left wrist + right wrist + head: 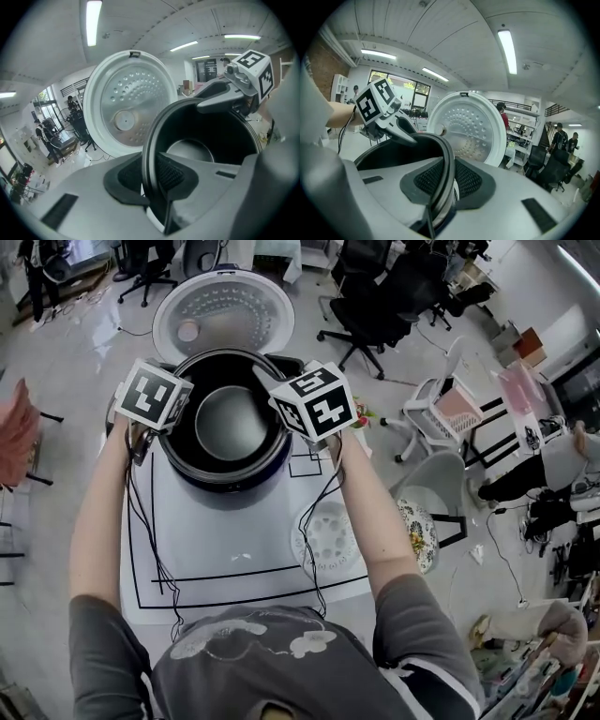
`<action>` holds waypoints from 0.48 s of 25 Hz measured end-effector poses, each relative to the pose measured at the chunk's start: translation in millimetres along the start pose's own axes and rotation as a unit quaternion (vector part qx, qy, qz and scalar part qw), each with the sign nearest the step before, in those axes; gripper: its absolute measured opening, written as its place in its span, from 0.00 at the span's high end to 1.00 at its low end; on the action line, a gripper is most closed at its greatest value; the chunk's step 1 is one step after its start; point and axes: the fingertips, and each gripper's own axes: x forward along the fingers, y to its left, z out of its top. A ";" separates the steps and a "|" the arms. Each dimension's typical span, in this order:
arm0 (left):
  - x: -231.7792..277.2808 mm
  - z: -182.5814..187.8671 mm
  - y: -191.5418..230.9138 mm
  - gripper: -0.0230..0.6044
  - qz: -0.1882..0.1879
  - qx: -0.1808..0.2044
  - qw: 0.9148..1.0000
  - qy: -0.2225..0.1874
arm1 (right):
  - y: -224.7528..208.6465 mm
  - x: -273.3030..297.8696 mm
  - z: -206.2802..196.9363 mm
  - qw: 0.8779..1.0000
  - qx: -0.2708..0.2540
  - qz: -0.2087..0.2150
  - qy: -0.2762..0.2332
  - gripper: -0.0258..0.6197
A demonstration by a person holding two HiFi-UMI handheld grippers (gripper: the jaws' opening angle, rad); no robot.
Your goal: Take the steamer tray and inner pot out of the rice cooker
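Note:
In the head view the dark inner pot [230, 423] sits in the mouth of the dark blue rice cooker [225, 491], whose lid [223, 315] stands open behind it. My left gripper [181, 411] is shut on the pot's left rim [149, 140], and its pads [171, 173] press the rim from both sides. My right gripper [274, 397] is shut on the right rim [448, 150] in the same way. Each gripper view shows the other gripper across the pot. The white perforated steamer tray [328, 538] lies on the table to the cooker's right.
A white mat with black lines [234, 568] covers the table under the cooker. A floral stool [419, 532], a white chair [441, 404] and black office chairs [375, 306] stand on the floor around it. The person's arms reach in from below.

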 end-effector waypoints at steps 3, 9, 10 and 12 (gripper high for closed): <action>-15.7 5.5 -6.9 0.85 -0.009 -0.015 1.000 -0.004 | 2.5 -15.1 13.6 1.000 -0.005 -0.002 -0.016 0.82; -64.4 27.9 -13.9 0.85 0.004 -0.013 1.000 -0.028 | 12.9 -53.7 43.6 0.999 -0.008 -0.002 -0.047 0.82; -73.0 31.7 -16.6 0.85 0.005 -0.015 0.999 -0.033 | 14.7 -61.6 48.0 0.999 -0.010 -0.003 -0.052 0.82; -89.5 37.1 -22.2 0.85 0.009 -0.016 0.999 -0.040 | 19.4 -76.1 55.7 0.998 -0.015 -0.004 -0.058 0.82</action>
